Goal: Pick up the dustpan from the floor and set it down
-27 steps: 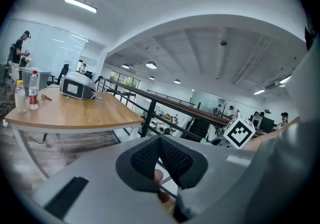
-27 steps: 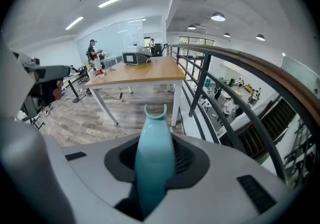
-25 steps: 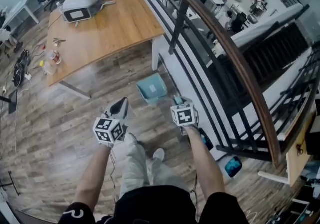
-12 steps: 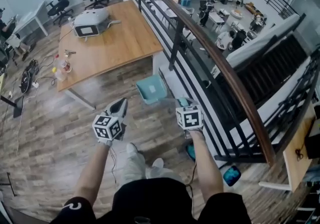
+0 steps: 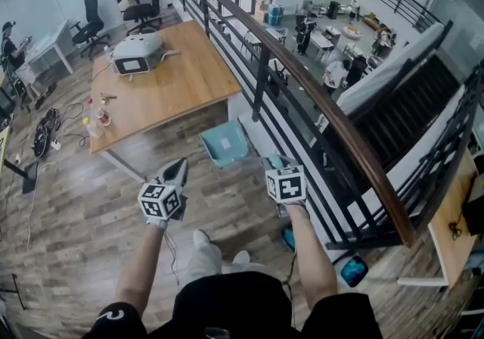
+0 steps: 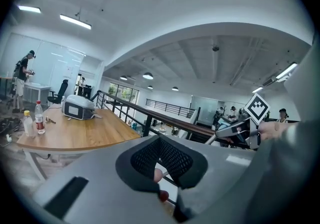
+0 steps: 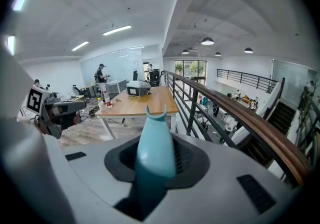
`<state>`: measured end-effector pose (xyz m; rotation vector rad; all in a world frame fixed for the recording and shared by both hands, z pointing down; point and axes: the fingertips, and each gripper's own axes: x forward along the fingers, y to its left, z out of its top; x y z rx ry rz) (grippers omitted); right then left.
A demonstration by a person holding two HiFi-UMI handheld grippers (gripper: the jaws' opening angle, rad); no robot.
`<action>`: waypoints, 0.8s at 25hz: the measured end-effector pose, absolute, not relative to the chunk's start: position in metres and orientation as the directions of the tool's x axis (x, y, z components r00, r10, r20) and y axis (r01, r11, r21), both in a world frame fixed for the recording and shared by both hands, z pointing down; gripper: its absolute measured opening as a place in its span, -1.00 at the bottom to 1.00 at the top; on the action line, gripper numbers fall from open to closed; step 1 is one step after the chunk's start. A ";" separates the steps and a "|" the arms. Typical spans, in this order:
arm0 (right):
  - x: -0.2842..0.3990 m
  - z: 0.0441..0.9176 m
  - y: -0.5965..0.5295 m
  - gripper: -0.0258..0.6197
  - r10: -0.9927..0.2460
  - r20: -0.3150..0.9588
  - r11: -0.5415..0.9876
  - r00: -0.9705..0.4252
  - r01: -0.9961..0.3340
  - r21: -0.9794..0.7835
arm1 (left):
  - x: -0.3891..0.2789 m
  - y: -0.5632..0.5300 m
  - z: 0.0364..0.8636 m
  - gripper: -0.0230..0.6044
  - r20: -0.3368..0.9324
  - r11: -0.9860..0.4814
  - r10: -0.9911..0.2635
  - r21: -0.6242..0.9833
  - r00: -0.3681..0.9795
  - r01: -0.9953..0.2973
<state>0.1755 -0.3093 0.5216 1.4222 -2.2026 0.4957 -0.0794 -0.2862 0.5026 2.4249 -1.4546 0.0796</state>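
Right gripper (image 7: 155,160) clenched on dustpan (image 5: 225,143) handle, pan at its 11 o'clock. Left gripper (image 6: 161,160) closed, empty. Hold the pan level, lower slowly onto floor (image 5: 76,209).

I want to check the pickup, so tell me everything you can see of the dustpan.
The dustpan is pale teal and looks like plastic: a squarish, shallow tray with a raised rim, plus a long handle ending in a notched tip. The right gripper is shut on that handle, which stands up between its jaws. In the head view the tray shows ahead of that gripper, over the wooden floor beside the table; it seems lifted, though I can't be sure. Nothing else touches it.
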 end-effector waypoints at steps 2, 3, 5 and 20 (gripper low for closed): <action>0.178 0.520 -0.309 -0.66 -0.749 0.564 0.394 -0.347 -0.918 -0.042 | -0.078 -0.287 0.500 -0.94 0.203 -0.440 -0.850 0.232 0.486 -0.868; 0.179 0.519 -0.308 -0.66 -0.750 0.565 0.393 -0.344 -0.919 -0.038 | -0.077 -0.287 0.498 -0.93 0.201 -0.444 -0.849 0.229 0.488 -0.866; 0.179 0.517 -0.308 -0.65 -0.749 0.566 0.395 -0.344 -0.918 -0.034 | -0.075 -0.287 0.496 -0.93 0.195 -0.449 -0.849 0.225 0.492 -0.865; 0.178 0.520 -0.306 -0.65 -0.745 0.577 0.397 -0.333 -0.918 -0.018 | -0.071 -0.290 0.491 -0.93 0.188 -0.464 -0.844 0.212 0.502 -0.860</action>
